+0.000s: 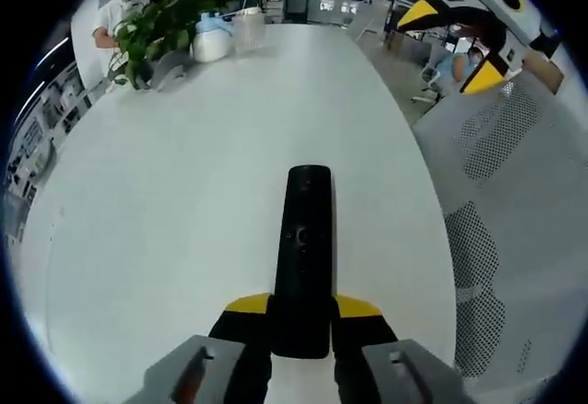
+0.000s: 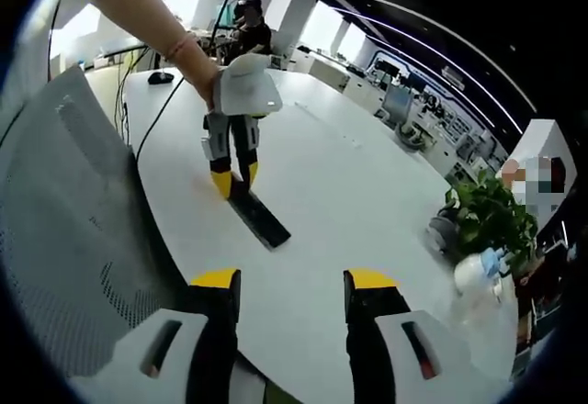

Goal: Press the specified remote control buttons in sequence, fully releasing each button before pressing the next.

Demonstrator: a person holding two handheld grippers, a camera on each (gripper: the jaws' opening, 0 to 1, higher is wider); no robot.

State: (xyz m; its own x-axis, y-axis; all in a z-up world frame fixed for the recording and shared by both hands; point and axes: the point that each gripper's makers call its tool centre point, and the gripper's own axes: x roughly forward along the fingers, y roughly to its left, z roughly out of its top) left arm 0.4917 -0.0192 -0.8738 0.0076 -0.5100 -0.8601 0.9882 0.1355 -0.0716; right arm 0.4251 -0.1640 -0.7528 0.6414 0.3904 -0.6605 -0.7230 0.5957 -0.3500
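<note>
Left gripper (image 1: 301, 317) clamps the near end of the slim black plastic remote control (image 1: 304, 248), pinning it flat on the white oval table (image 1: 165, 202), likely steadying it for presses. Right gripper (image 2: 292, 296) hovers open above the table, remote toward its 11 o'clock. Button markings are too small to read.

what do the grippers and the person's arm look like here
The left gripper has a white rounded housing, a grey body and black jaws with yellow tips. The right gripper matches: grey jaw mounts with small orange-red slots, black jaws, yellow tips. From the left gripper view it shows a white housing with yellow wedges. The person's arm has a white short sleeve and a thin reddish wristband.
</note>
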